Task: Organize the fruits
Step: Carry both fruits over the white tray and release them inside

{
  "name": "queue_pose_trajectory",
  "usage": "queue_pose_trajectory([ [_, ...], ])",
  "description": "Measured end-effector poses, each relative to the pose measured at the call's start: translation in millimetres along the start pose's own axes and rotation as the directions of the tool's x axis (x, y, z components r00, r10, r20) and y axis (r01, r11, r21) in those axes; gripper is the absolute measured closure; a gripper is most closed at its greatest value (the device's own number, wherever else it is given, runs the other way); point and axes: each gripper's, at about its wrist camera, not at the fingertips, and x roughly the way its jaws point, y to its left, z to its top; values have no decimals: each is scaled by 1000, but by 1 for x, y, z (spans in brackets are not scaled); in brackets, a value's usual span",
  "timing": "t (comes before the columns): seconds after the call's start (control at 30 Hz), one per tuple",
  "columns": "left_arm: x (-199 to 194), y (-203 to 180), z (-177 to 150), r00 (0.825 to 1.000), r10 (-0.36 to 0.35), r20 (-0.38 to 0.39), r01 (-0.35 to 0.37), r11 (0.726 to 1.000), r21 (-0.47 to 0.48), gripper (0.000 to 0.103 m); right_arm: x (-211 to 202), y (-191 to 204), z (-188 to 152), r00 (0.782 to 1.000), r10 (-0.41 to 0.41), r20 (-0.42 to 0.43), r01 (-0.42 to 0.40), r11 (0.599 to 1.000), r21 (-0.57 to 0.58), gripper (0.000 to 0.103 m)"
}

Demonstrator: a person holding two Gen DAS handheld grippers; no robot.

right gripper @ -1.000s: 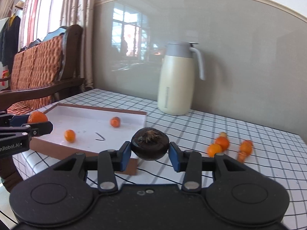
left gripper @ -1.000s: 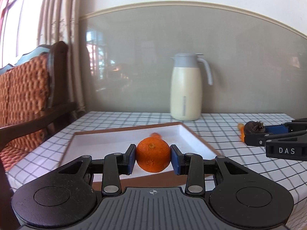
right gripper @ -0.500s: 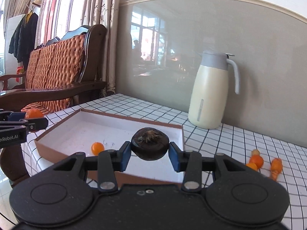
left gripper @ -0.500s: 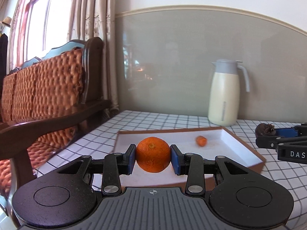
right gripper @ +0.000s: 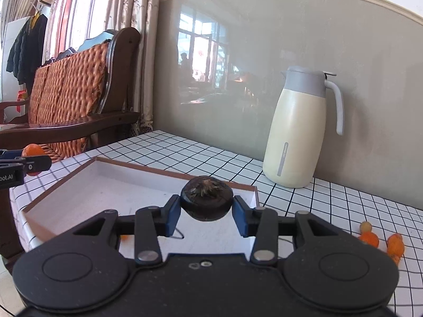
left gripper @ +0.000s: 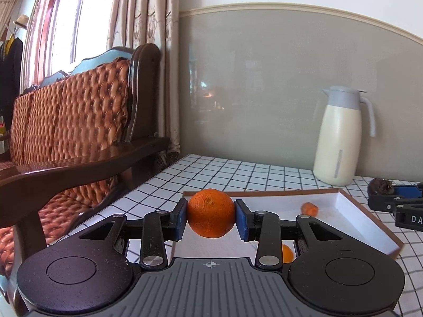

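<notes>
My left gripper (left gripper: pixel 211 218) is shut on an orange mandarin (left gripper: pixel 210 212), held above the near left part of a white tray with a brown rim (left gripper: pixel 370 215). Two small orange fruits lie in that tray, one far (left gripper: pixel 309 208) and one near (left gripper: pixel 287 253), half hidden by my fingers. My right gripper (right gripper: pixel 206 206) is shut on a dark brown round fruit (right gripper: pixel 206 201) over the tray (right gripper: pixel 66 182). In the left wrist view the right gripper (left gripper: pixel 380 195) shows at the right edge with the dark fruit (left gripper: pixel 379 186). In the right wrist view the left gripper (right gripper: pixel 26 158) shows at the left edge with the mandarin (right gripper: pixel 33 150).
A cream jug with a grey lid (right gripper: pixel 298 129) stands at the back of the checked tablecloth (right gripper: pixel 330 206). Several small orange fruits (right gripper: pixel 370 239) lie on the cloth at the right. A wooden bench with orange cushions (left gripper: pixel 66 132) stands left of the table.
Both grippers have travelled left across the table with their fruits still gripped. The tray and jug have slid right in both views, and more of the bench shows.
</notes>
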Motion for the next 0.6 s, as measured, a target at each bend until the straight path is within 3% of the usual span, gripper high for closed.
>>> queue_pose_trajectory([
  [0.23, 34, 1, 5, 1000, 4, -22, -4, 1000, -6, 65, 33, -11, 9, 1000, 17, -23, -16, 999, 38, 68],
  [0.3, 44, 1, 5, 999, 26, -32, -26, 1000, -4, 64, 46, -15, 8, 997, 40, -72, -38, 999, 36, 60],
  [0.33, 48, 0, 4, 998, 45, -42, -45, 999, 2, 53, 50, -16, 6, 997, 19, -74, -17, 999, 29, 27],
  [0.37, 49, 0, 1, 997, 64, -34, -64, 998, 3, 33, 48, -17, 1, 999, -24, -43, 25, 999, 22, 7],
  [0.4, 46, -1, -2, 997, 80, -11, -80, 997, 4, 1, 46, -19, -4, 999, -50, -17, 51, 999, 17, 5],
  [0.43, 42, -1, -5, 997, 80, 20, -80, 997, 10, 0, 48, -20, -5, 998, -45, -37, 46, 999, 13, 6],
  [0.6, 41, 2, -7, 997, 73, 3, -73, 997, 12, 0, 45, -25, -6, 998, -49, -34, 51, 998, 43, 6],
])
